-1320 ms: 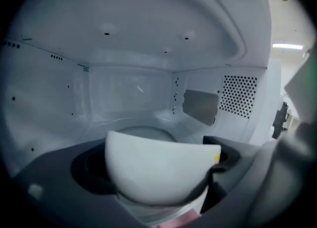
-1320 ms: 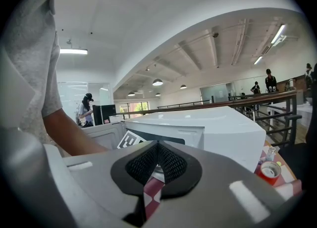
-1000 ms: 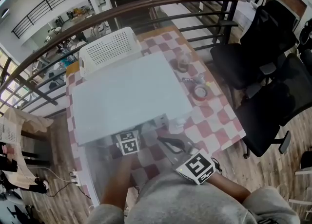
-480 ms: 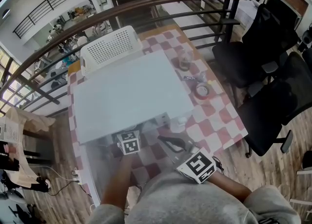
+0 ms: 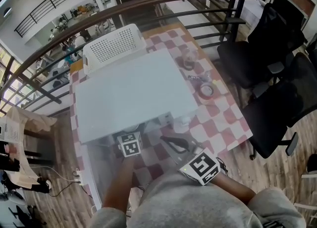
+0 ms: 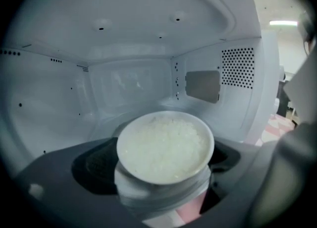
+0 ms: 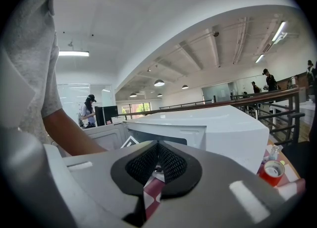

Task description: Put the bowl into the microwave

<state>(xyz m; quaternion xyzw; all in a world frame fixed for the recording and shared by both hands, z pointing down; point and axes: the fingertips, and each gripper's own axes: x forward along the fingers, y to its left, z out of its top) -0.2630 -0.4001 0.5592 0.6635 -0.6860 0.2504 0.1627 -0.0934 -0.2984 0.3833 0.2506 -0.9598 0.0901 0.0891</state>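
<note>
A white bowl (image 6: 163, 147) filled with rice sits between the jaws of my left gripper (image 6: 162, 168), which is shut on it. The bowl is at the mouth of the white microwave (image 5: 131, 93), with the empty cavity (image 6: 138, 88) straight behind it. In the head view the left gripper (image 5: 130, 144) reaches under the microwave's front edge, and the bowl is hidden there. My right gripper (image 7: 158, 146) is shut with nothing in it. It hangs in front of the microwave (image 7: 208, 130), lower right of the opening (image 5: 173, 145).
The open microwave door (image 5: 99, 172) swings out at the lower left. On the checkered table (image 5: 223, 118) are a white perforated basket (image 5: 115, 46), a jar (image 5: 188, 61) and a tape roll (image 5: 205, 90). Black office chairs (image 5: 270, 73) stand to the right; a railing (image 5: 148, 6) runs behind.
Nothing has visibly changed apart from a slight shift of the head view; both grippers stay where they were.
</note>
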